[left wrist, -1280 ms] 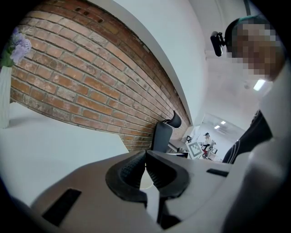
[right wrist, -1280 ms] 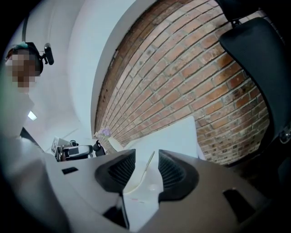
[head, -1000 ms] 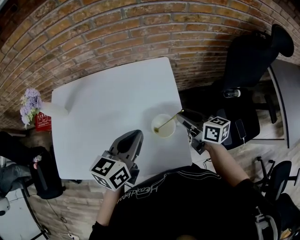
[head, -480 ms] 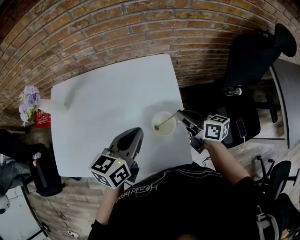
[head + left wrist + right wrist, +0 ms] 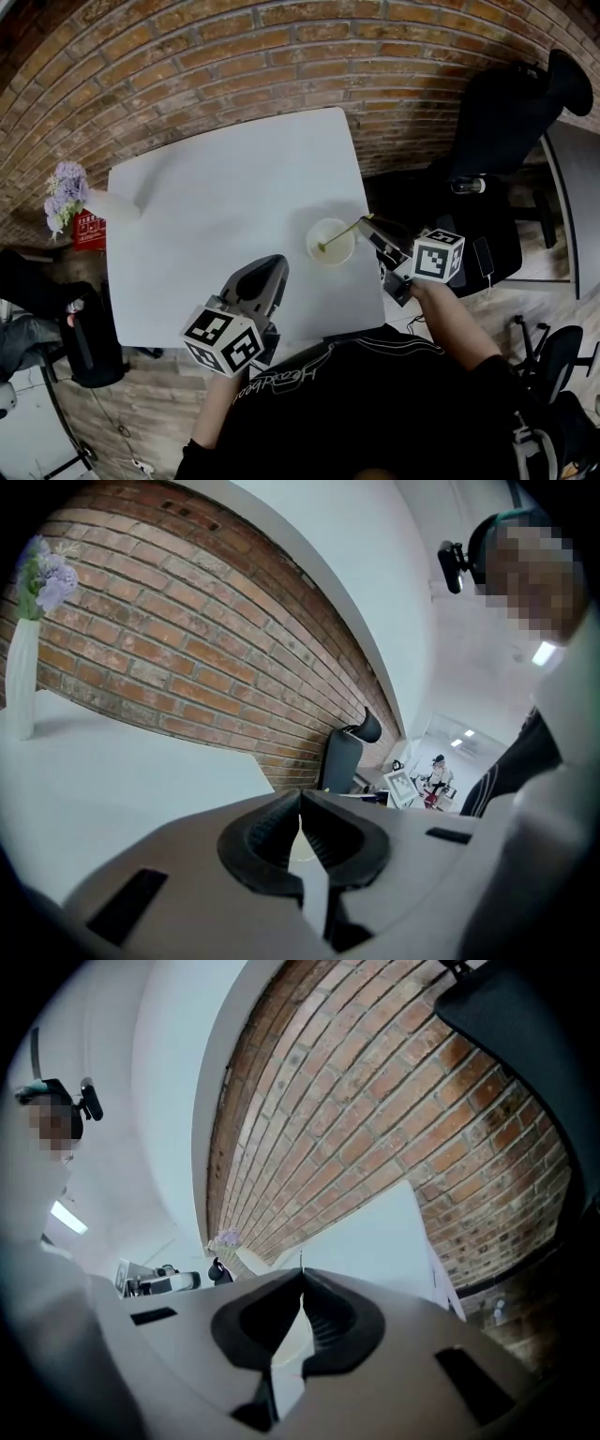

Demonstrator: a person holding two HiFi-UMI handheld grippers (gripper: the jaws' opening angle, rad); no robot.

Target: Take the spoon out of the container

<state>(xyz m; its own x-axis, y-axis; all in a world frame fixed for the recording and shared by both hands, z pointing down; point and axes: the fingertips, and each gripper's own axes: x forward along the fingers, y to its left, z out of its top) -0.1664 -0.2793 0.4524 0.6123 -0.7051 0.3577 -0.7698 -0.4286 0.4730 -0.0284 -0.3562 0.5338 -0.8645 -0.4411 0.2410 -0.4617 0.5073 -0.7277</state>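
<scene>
Head view: white table (image 5: 206,206) in front of a brick wall (image 5: 234,56). The cup (image 5: 330,242) stands near the table's right edge, toward the person. The spoon (image 5: 343,234) is in the cup, bowl end down inside, with the handle slanting up and right over the rim. The right gripper (image 5: 367,225) is at the table's right edge, tips at the handle's upper end, marker cube toward the person. The left gripper (image 5: 274,264) is over the table's near side, left of the cup and apart from it, touching nothing. A vase (image 5: 112,204) with purple flowers (image 5: 64,192) is at the table's far left edge, with a red crate (image 5: 89,231) just below it in the picture. A black chair (image 5: 506,108) stands off to the right. Left gripper view: the jaws are together at the tips with nothing between them, only white showing through the gap lower down. Vase at far left on the table, brick wall behind, chair past the table's end. Right gripper view: the jaws are closing, all but together at the tips, pinched on the spoon's thin handle, whose end pokes up as a sliver just above the tips. Table, wall and flowers lie beyond, the chair at top right.
</scene>
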